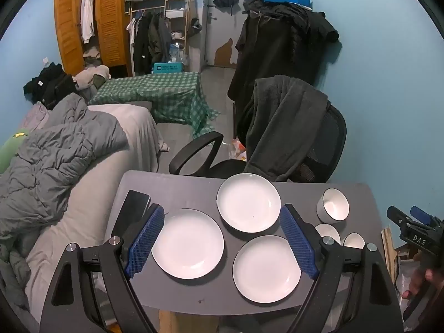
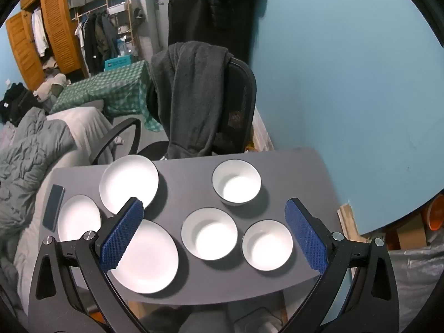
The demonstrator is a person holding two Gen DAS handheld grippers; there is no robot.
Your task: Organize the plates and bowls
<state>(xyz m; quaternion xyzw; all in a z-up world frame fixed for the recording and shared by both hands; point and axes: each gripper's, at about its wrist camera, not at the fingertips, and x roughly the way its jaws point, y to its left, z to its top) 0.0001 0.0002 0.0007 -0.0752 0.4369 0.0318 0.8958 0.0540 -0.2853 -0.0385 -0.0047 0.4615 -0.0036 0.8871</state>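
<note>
Three white plates lie on the grey table (image 1: 194, 194): a far one (image 1: 248, 202), a left one (image 1: 187, 243) and a near one (image 1: 267, 268). Three white bowls stand to their right: a far bowl (image 2: 236, 181), a middle bowl (image 2: 209, 233) and a right bowl (image 2: 267, 244). My left gripper (image 1: 222, 222) is open and empty, held above the plates. My right gripper (image 2: 215, 216) is open and empty, held above the bowls; it also shows at the right edge of the left wrist view (image 1: 408, 219).
A dark phone (image 1: 133, 208) lies at the table's left edge. A black office chair (image 1: 291, 138) draped with dark cloth stands behind the table. A bed with a grey duvet (image 1: 55, 149) is to the left. A blue wall (image 2: 347, 83) is to the right.
</note>
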